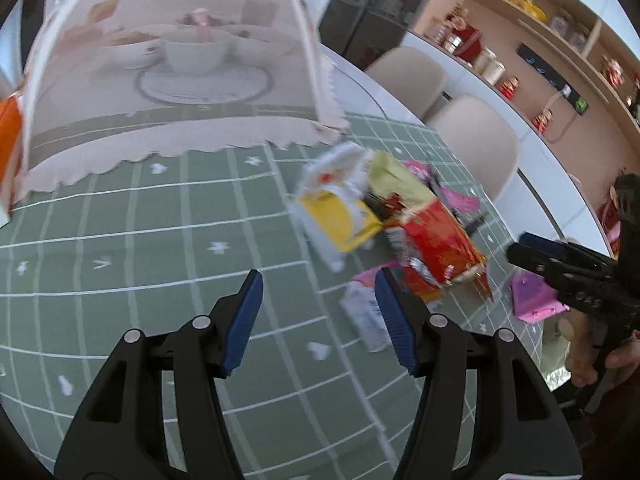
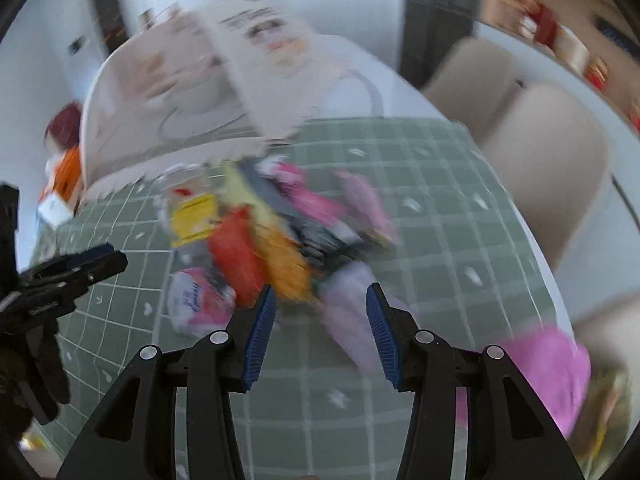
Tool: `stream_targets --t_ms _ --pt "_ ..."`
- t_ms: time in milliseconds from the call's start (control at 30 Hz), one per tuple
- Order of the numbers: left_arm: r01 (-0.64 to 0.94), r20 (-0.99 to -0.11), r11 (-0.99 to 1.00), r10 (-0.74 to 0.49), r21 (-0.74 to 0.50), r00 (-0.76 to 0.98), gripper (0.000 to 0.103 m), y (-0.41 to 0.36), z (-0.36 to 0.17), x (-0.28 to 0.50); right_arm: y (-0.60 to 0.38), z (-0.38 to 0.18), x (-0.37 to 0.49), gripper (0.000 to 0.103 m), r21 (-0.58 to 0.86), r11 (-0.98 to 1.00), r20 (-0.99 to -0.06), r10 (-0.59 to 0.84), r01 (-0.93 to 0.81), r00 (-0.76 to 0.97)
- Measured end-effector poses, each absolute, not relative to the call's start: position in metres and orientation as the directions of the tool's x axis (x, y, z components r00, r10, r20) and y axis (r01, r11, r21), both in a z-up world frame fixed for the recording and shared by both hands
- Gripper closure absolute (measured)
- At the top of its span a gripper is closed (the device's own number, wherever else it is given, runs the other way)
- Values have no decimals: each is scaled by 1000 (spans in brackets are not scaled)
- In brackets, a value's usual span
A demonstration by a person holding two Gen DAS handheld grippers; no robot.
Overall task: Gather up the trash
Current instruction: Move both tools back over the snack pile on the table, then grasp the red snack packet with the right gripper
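A heap of trash lies on the green checked tablecloth point(image 1: 120, 260): a yellow and white packet point(image 1: 340, 220), a red packet point(image 1: 436, 248), a white wrapper point(image 1: 368, 320) and a pink wrapper point(image 1: 532, 300). My left gripper point(image 1: 320, 280) hangs open just short of the heap, with nothing between its fingers. My right gripper point(image 2: 320, 292) is open too, over the heap's near edge. A pale lilac wrapper point(image 2: 352, 304) shows on the cloth between and beyond its fingers, untouched. The right wrist view is blurred; its heap point(image 2: 260, 232) reads as red, orange, yellow and pink packets. Each gripper also appears in the other's view: right gripper point(image 1: 528, 248), left gripper point(image 2: 108, 258).
A pinkish mesh food cover point(image 1: 160, 80) stands behind the heap over a white bowl point(image 1: 196, 52). An orange box point(image 1: 8, 136) sits at the far left. Beige chairs point(image 1: 472, 140) line the table's far side, with shelves of jars behind. Another pink wrapper point(image 2: 552, 376) lies near the table edge.
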State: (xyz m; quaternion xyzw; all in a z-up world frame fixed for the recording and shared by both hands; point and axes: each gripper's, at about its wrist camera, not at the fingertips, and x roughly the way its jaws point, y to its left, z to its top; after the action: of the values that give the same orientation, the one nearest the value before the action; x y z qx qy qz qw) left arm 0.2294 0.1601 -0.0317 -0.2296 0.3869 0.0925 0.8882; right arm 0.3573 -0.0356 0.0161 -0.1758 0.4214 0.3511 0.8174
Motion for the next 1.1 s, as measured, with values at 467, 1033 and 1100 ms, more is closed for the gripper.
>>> stream_targets --t_ms 467,1033,1100 --pt "-336 -719 860 -50 -383 693 47 180 -46 215 14 -32 338 65 -214 563 -809 355 -798 468" --pt "-144 -807 950 -148 -277 572 48 100 -72 300 -122 -38 326 70 62 798 -878 329 -600 347" --pt "-125 -809 947 -179 -296 560 48 94 -73 304 -132 -41 327 70 78 815 -880 327 -575 345"
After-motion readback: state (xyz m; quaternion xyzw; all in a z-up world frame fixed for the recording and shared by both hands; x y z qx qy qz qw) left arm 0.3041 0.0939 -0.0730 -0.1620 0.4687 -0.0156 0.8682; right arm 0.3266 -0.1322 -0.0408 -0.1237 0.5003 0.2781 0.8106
